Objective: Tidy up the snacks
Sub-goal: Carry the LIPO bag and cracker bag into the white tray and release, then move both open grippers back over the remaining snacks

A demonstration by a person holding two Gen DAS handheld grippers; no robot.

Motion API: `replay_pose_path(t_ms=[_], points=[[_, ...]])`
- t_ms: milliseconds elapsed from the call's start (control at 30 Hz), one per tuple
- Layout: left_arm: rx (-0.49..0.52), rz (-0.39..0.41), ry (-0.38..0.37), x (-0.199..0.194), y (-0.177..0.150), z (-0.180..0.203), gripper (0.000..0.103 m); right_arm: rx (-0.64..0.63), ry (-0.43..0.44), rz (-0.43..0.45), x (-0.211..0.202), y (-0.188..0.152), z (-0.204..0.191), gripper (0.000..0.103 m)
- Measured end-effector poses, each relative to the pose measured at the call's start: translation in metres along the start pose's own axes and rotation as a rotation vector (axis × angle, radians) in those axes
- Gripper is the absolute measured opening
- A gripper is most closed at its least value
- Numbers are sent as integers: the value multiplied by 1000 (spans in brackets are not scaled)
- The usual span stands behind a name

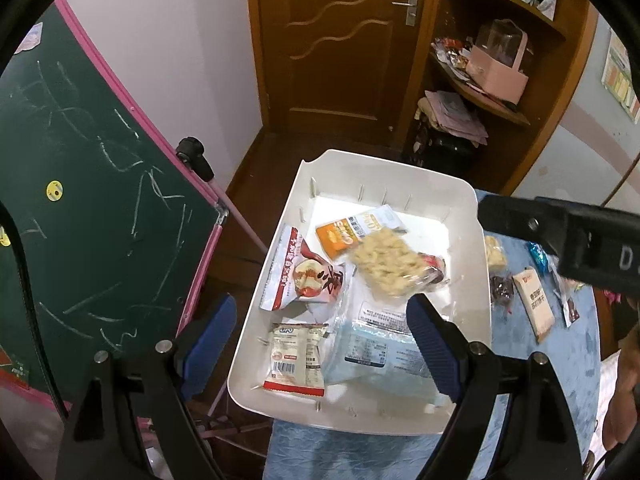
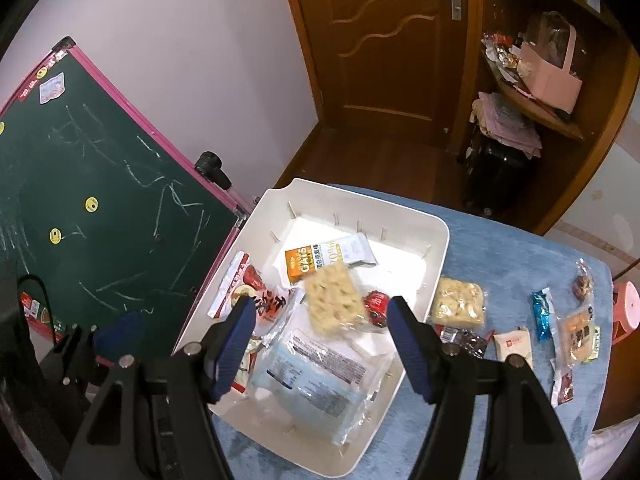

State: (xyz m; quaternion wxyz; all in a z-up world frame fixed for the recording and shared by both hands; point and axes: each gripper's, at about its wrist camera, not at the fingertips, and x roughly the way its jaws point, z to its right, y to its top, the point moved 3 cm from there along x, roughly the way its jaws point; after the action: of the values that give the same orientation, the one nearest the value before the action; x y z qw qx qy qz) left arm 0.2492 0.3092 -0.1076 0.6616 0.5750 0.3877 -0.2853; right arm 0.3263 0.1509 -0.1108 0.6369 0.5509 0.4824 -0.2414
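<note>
Left claw (image 1: 320, 332): blue pads wide apart, nothing between them, poised above the white rectangular plastic tray (image 1: 468, 300). Right claw (image 2: 322, 340): pads also spread, empty, over the same tray (image 2: 434, 264). Tray sits on the blue-clothed worktop (image 2: 500, 248) and holds a clear-wrapped pale puffed-grain bar (image 1: 386, 266), an orange oat packet (image 1: 340, 236), a red-and-white pouch (image 1: 296, 276) and a large pale-blue bag (image 1: 376, 352). More wrapped snacks (image 2: 460, 306) lie on the cloth beside the tray.

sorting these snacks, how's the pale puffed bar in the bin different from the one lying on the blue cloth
The puffed bar in the bin lies inside the white bin, propped at a slant on other packets; the puffed bar on the cloth lies flat on the blue cloth, just outside the bin's wall. The one in the bin looks blurred, the other sharp. Both are pale, lumpy and clear-wrapped.
</note>
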Motion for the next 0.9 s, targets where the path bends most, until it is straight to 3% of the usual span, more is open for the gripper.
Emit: replay_pose_path(t_ms=[533,900], points=[[41,41,30,-46,-2,27,86,2,-20,35,-52,-25,28,69],[150,92,5,-89,-7,90,86,-6,-94,136,-133,-64,105,69]])
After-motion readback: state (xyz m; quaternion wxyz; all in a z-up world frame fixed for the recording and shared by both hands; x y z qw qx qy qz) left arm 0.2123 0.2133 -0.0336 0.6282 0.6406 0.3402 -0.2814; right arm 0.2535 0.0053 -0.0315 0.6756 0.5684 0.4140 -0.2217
